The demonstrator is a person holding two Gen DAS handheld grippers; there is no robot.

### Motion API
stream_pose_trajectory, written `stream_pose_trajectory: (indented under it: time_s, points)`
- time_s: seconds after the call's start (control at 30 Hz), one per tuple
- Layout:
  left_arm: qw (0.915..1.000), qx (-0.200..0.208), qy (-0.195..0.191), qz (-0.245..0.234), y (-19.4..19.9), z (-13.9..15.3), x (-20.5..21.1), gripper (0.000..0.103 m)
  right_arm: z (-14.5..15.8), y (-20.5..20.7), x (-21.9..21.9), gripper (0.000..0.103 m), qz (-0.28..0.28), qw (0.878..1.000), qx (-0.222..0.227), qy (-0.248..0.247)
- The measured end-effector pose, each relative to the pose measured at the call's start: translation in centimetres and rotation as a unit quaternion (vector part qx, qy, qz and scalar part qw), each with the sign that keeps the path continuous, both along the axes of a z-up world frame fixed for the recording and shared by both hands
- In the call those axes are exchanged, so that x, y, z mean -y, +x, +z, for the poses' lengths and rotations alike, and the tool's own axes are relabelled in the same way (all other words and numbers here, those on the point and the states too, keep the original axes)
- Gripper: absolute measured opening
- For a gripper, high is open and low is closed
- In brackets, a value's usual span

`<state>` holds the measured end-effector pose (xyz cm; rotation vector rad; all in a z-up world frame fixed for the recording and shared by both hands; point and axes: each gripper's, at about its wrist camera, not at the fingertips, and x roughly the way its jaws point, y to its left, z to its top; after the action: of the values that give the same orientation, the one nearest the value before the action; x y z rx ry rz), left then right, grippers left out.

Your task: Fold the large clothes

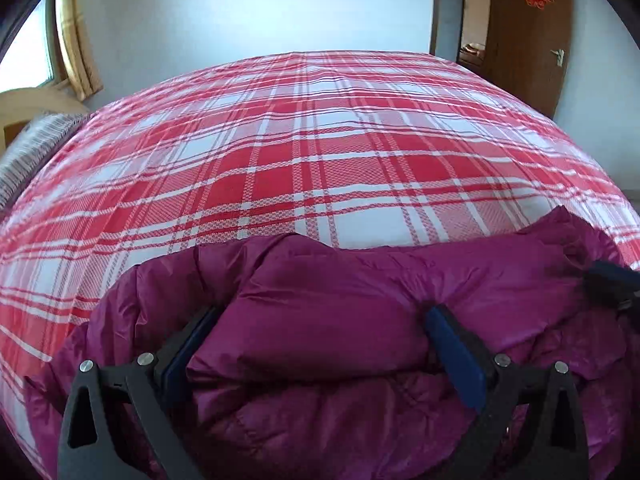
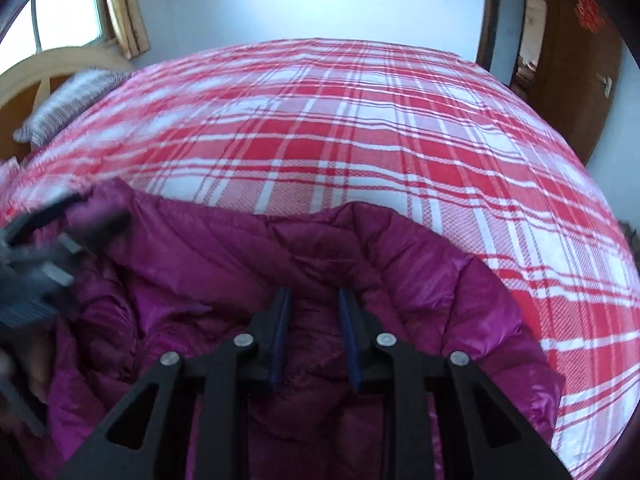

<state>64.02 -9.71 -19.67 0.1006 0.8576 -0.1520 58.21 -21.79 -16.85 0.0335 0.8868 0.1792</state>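
A magenta down jacket (image 1: pixel 360 280) lies crumpled on the near part of the bed. My left gripper (image 1: pixel 320 312) has its jaws wide apart, and a thick puffy fold of the jacket fills the space, with both blue pads (image 1: pixel 456 352) against it. In the right wrist view the jacket (image 2: pixel 400 264) spreads under my right gripper (image 2: pixel 314 296), whose jaws stand narrow and pinch a ridge of the fabric. The right gripper (image 1: pixel 612 284) also shows at the right edge of the left wrist view. The left gripper (image 2: pixel 44 224) appears blurred at the jacket's left edge.
A red and white plaid sheet (image 1: pixel 304 152) covers the wide bed beyond the jacket. A striped grey pillow (image 2: pixel 68 108) and a curved headboard (image 2: pixel 60 64) sit at the left. A curtained window (image 2: pixel 68 8) is behind them, and a wooden door (image 1: pixel 532 40) stands at the far right.
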Motion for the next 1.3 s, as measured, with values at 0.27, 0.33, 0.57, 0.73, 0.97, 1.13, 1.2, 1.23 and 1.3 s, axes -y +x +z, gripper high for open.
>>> stream_pose_trajectory:
  time_s: [0.27,0.33,0.57,0.73,0.97,1.13,1.2,1.23,1.3]
  points:
    - [0.9999,0.011,0.012,-0.001,-0.2,-0.2,0.3,0.102,1.8,0.8,-0.6,0.039,-0.005,0.999,0.024,0.022]
    - [0.9999,0.010,0.009,-0.001,-0.3,-0.2,0.2,0.102,-0.3,1.6,-0.2,0.036,-0.013,1.000,0.002,0.014]
    - [1.0000,-0.004,-0.008,0.000,0.0,-0.5,0.0,0.102,-2.0,1.4,0.2,0.034,-0.009,0.999,0.014,0.031]
    - [1.0000,-0.005,0.002,0.000,0.0,-0.6,0.3,0.102,-1.9,1.2,-0.3,0.034,-0.010,1.000,0.014,0.012]
    - [0.9998,-0.003,0.022,0.002,-0.1,-0.7,0.7,0.102,-2.2,1.4,-0.3,0.034,-0.012,1.000,0.016,0.000]
    - [0.9997,-0.002,0.025,0.002,-0.1,-0.7,0.8,0.102,-2.2,1.4,-0.6,0.034,-0.013,1.000,0.017,-0.013]
    - [0.9997,-0.002,0.025,0.002,-0.1,-0.7,0.8,0.102,-2.2,1.3,-0.6,0.034,-0.013,1.000,0.017,-0.013]
    - [0.9997,-0.002,0.025,0.002,-0.1,-0.7,0.8,0.102,-2.2,1.3,-0.6,0.034,-0.013,1.000,0.017,-0.013]
    - [0.9997,-0.002,0.025,0.002,0.0,-0.7,0.8,0.102,-2.2,1.3,-0.6,0.034,-0.013,1.000,0.017,-0.013]
